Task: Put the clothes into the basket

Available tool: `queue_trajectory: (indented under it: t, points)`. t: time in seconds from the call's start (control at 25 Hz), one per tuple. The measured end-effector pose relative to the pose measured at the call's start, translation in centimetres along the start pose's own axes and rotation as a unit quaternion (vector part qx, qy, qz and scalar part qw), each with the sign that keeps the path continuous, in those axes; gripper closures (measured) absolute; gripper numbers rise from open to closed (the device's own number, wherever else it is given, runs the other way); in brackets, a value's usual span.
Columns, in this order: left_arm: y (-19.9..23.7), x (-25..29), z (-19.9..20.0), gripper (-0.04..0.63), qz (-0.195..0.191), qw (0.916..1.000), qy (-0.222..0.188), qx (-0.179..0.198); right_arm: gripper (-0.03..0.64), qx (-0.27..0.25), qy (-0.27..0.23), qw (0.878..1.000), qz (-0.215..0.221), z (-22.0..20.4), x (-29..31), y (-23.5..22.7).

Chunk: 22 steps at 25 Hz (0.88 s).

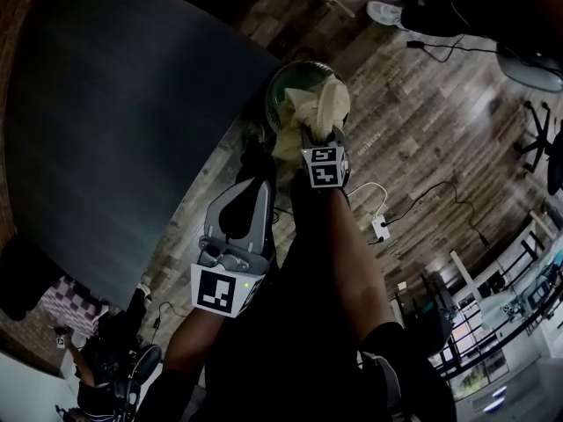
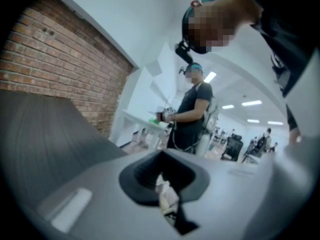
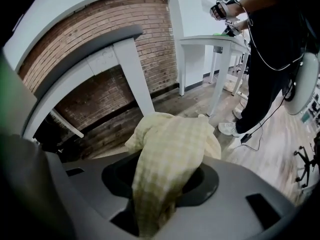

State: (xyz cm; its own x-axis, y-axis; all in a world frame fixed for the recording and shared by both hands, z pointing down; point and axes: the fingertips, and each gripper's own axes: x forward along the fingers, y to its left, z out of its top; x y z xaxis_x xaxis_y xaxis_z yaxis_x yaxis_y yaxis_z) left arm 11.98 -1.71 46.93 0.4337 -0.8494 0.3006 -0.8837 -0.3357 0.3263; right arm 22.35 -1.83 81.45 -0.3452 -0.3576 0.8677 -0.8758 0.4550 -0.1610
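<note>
A round green basket [image 1: 280, 82] stands on the wooden floor beside the dark table [image 1: 114, 121]. A pale yellow checked cloth [image 1: 321, 104] hangs over the basket's mouth, and my right gripper [image 1: 317, 132] points steeply down with the cloth in its grip. In the right gripper view the cloth [image 3: 170, 144] bulges out from between the jaws of the right gripper [image 3: 157, 194], pinched low down. My left gripper [image 1: 257, 161] sits lower left of the basket, by the table edge, jaws together and nothing held. In its own view the left gripper [image 2: 167, 199] shows only a narrow slit.
A white power strip [image 1: 380, 229] with cables lies on the floor right of my arm. An office chair base [image 1: 537, 139] stands far right. A person [image 3: 270, 74] stands by a white table [image 3: 210, 41]. A brick wall [image 3: 100, 39] runs behind.
</note>
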Motion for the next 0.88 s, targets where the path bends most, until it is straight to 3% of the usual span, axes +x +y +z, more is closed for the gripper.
queue_trajectory:
  t: [0.36,0.88]
  points:
    - [1.1,-0.2,-0.8,0.591,0.006,1.0000,0.007,-0.001,0.420,0.020,0.043,0.999,-0.013,-2.5,2.1,-1.3]
    - [0.5,-0.1,-0.3,0.591,0.002,1.0000,-0.003,-0.001,0.420,0.049,0.034,0.998,-0.025,-2.1,1.3,-1.5]
